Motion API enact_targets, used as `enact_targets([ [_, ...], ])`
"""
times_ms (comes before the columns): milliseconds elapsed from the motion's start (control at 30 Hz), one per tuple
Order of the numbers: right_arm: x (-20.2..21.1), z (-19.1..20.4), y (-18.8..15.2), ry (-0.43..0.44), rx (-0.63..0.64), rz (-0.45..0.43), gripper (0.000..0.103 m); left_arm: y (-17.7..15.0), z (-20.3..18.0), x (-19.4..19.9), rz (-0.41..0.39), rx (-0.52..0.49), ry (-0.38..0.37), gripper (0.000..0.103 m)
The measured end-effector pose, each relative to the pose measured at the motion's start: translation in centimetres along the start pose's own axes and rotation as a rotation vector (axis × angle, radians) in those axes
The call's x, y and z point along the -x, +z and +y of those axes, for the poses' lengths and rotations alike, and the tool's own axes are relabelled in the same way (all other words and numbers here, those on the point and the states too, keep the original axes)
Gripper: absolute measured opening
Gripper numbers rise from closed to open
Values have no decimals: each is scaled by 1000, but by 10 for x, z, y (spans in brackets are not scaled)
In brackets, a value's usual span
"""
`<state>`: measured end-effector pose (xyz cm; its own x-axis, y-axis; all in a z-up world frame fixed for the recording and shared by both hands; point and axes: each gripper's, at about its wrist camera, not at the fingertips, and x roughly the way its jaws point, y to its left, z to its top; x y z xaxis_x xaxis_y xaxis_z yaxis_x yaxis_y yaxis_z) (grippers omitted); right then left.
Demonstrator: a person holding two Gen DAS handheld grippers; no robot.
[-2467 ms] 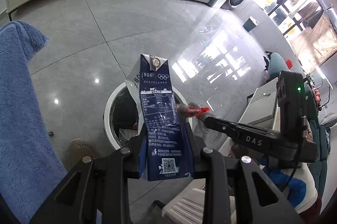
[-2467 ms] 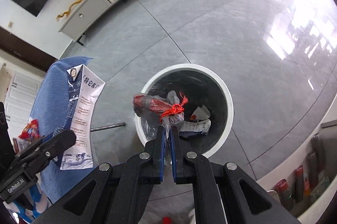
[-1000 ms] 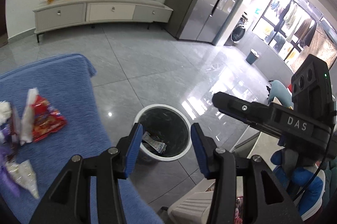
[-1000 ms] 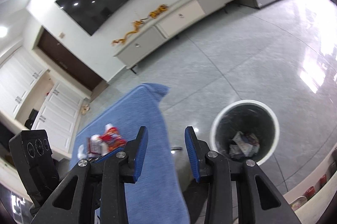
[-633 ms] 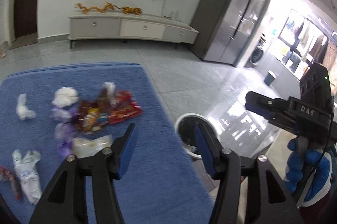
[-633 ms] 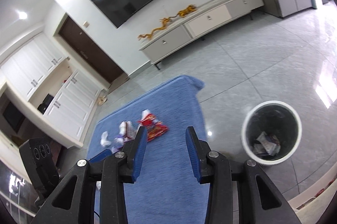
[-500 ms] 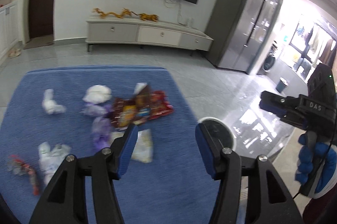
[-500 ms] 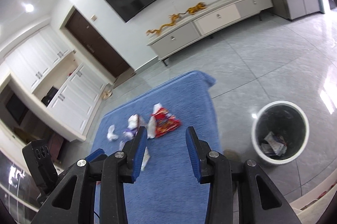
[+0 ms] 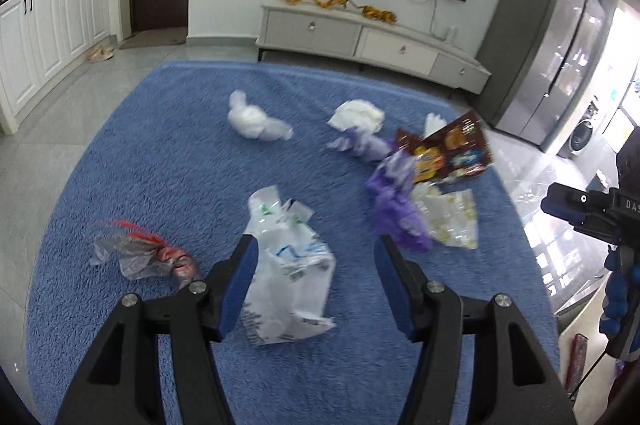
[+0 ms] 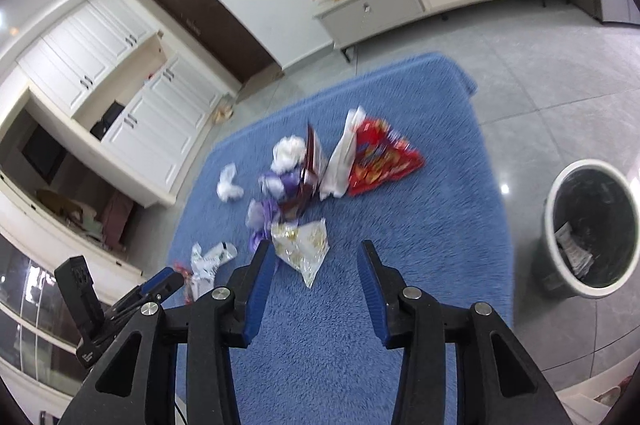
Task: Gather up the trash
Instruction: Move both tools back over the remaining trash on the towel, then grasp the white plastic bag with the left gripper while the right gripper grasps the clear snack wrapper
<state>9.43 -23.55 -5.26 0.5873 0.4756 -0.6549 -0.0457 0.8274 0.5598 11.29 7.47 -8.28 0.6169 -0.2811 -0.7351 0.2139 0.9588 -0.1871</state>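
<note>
Trash lies scattered on a blue rug (image 9: 168, 153). My left gripper (image 9: 314, 253) is open and empty, just above a white plastic bag (image 9: 288, 265). Left of it lies a clear wrapper with red (image 9: 144, 257). Further off are purple wrappers (image 9: 394, 209), a clear gold-print bag (image 9: 450, 217), a dark snack bag (image 9: 448, 149) and white tissues (image 9: 256, 121). My right gripper (image 10: 316, 253) is open and empty above the clear gold-print bag (image 10: 304, 245). A red snack bag (image 10: 380, 157) lies beyond. The white-rimmed bin (image 10: 592, 225) stands on the floor at right, holding paper.
The rug (image 10: 420, 225) ends near the bin on grey tiles. A TV cabinet (image 9: 360, 41) stands along the far wall, white cupboards (image 9: 48, 37) at left, a fridge (image 9: 560, 45) at right. The other gripper shows at each view's edge (image 9: 592, 209), (image 10: 120, 297).
Both grippers let go of their trash over the bin, opened, and swung left from the bin to above the rug's litter. The carton and red-tied bag are gone from the jaws.
</note>
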Motion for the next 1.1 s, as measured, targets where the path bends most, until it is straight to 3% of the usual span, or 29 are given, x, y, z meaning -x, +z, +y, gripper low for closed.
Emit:
enact_targets([
  [200,-56,-2,-3,29,14,89,42,1,-1,-24,40,-16,57,59],
  [433,-101,0,-2,82,46,145,42,5,-1,-45,54,-17,61,59],
  [600,-108,2,-2,117,75,148,40,5,-2,-46,35,-15,64,58],
  [667,-108,2,-3,124,89,149,30,6,-3,-46,26,-18,63,58],
  [767,-105,3,-6,135,107,142,22,3,-6,-45,17,-31,68,56],
  [1100,-77,-1,-17,160,110,101,14,-3,-17,-37,8,-62,48,34],
])
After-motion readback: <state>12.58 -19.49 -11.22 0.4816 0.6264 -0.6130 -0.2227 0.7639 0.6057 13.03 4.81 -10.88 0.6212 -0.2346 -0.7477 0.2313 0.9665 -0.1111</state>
